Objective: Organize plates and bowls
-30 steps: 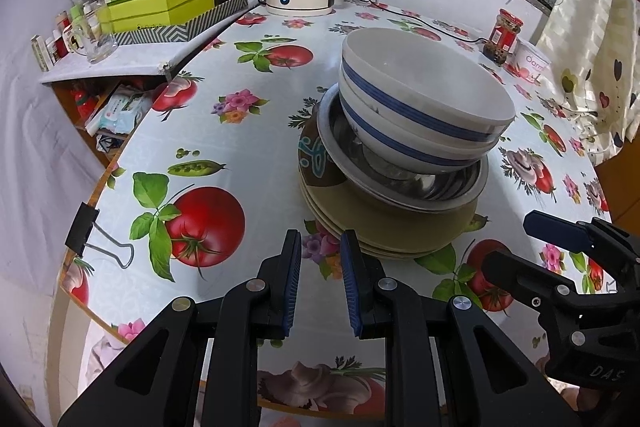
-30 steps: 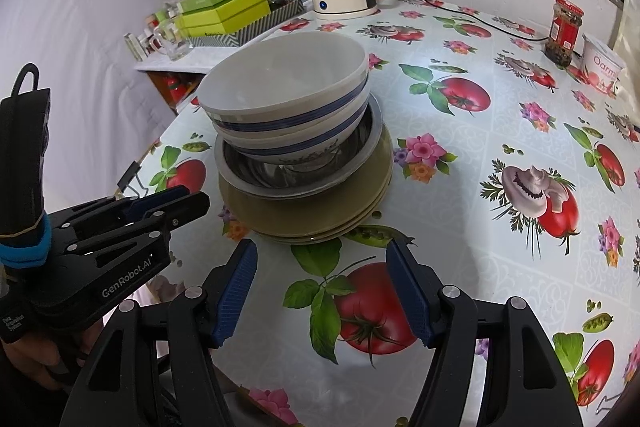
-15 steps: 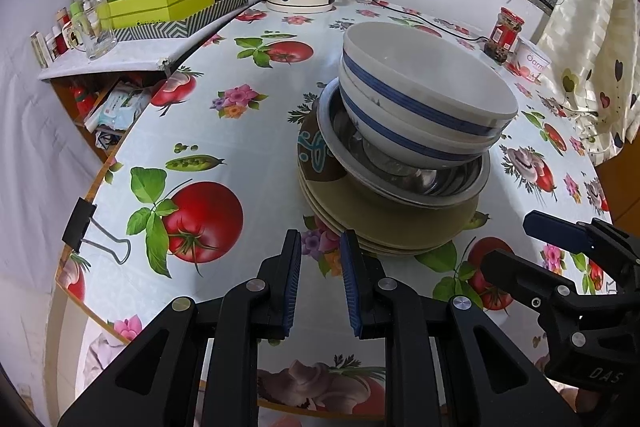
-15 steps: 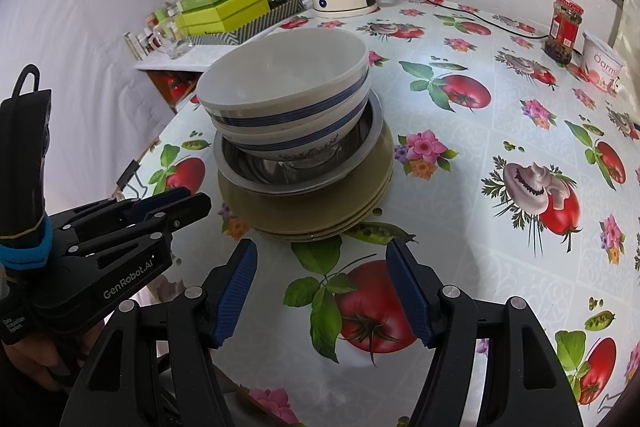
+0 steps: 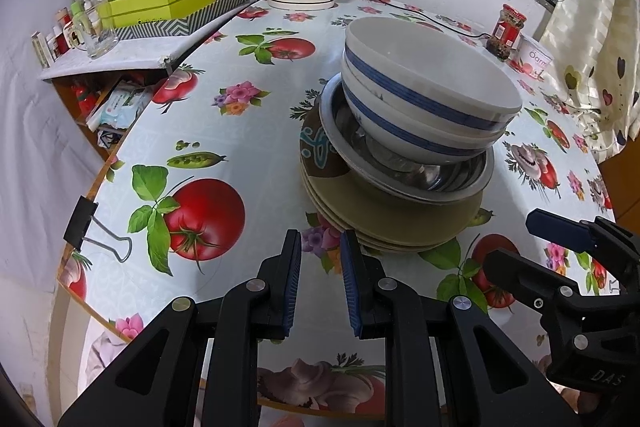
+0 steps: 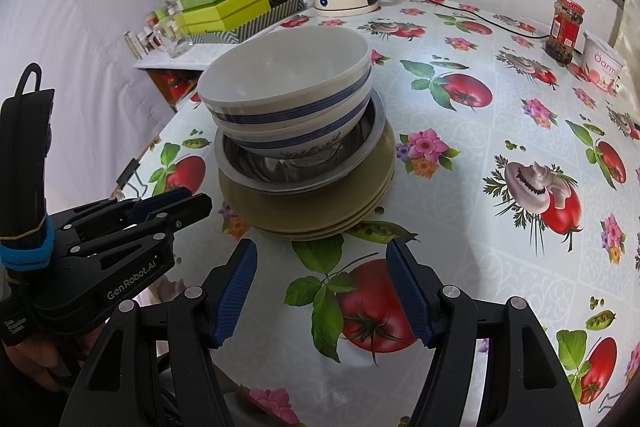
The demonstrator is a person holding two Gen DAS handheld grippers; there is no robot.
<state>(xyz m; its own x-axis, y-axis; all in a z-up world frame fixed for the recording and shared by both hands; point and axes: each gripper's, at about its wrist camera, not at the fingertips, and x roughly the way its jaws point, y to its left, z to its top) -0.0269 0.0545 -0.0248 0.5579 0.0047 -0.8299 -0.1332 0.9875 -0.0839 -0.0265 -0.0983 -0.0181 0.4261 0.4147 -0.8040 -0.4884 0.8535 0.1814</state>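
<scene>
We hold our left gripper point(image 5: 320, 259) nearly closed on nothing and our right gripper point(image 6: 322, 283) open and empty, near the stack: two white blue-banded bowls point(image 6: 288, 95) in a steel bowl point(image 6: 300, 167) on olive plates point(image 6: 320, 211), mid worktop point(image 6: 480, 131)

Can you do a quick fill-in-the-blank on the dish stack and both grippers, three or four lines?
1. The two white bowls nest in a ____ bowl.
2. The stack rests on olive ____ at the bottom.
3. The right gripper has its jaws ____, nothing between them.
4. The band round each white bowl is ____.

Missing words: metal; plates; open; blue
</scene>
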